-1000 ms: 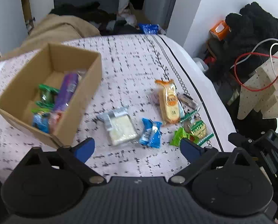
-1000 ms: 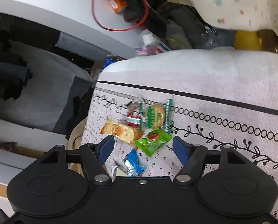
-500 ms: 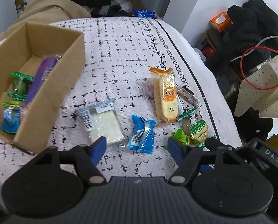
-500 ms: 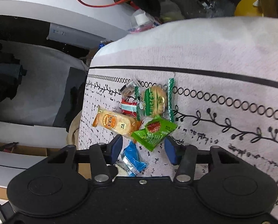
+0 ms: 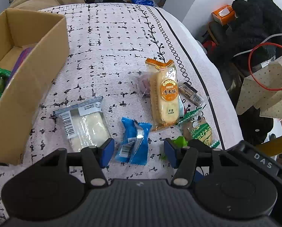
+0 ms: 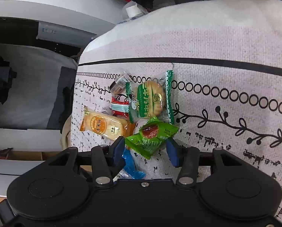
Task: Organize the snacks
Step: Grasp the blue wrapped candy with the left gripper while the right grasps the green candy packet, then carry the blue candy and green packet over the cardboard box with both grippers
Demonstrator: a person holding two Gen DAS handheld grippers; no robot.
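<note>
From the left wrist, our left gripper (image 5: 139, 152) is spread wide, with the blue packet (image 5: 134, 141) lying between its fingertips, long axis pointing away; the cardboard box (image 5: 30, 75) waits to the left. From the right wrist, our right gripper (image 6: 145, 151) is likewise unclenched, straddling the green packet (image 6: 151, 137), which lies crosswise. Only this view shows that packet whole.

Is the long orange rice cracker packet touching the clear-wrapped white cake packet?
Apart. The left wrist view shows bare tablecloth between the orange rice cracker packet and the white cake packet.
</note>
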